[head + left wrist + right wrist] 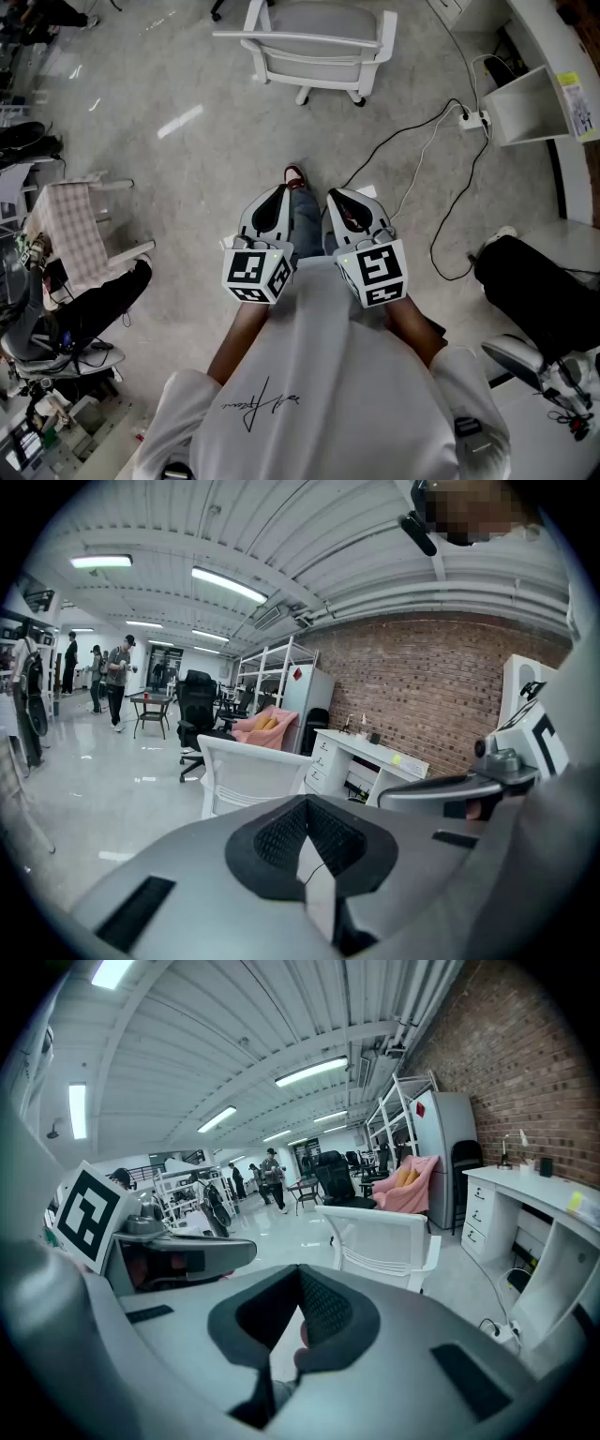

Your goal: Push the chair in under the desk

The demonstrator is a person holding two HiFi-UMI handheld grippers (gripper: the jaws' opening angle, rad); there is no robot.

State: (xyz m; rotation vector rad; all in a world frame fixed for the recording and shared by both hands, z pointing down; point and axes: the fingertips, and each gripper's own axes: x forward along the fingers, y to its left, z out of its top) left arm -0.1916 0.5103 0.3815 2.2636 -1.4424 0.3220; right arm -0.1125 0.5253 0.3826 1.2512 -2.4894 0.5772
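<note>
- L gripper point(278, 194) + R gripper point(339, 197): side by side in front of the person's torso, just beside each other, not touching, both tilted a bit down twd the floor.
- L gripper point(307, 844): jaws pressed together in its own view, nothing between them.
- R gripper point(298, 1321): jaws also pressed together, nothing pinched.
- White chair point(314, 42): out on the open floor ahead of the person, well apart from both grippers, nothing touching it. Backrest faces the person; grey seat beyond it.
- Same chair point(248, 775) sits centre-left in the L gripper view and centre-right in the R gripper view point(384, 1241).
- White desk point(553, 56): along the right edge in the head view, by the brick wall point(422, 686). Chair stands left of it, not under it.
- Floor betw. person and desk: black and white cables point(422, 159) running to a power strip point(473, 119).
- Person's shoe point(295, 175) shows just past the gripper tips.
- Bkgd: black office chair point(197, 700), pink cloth point(408, 1185), ppl standing far off point(117, 682).
</note>
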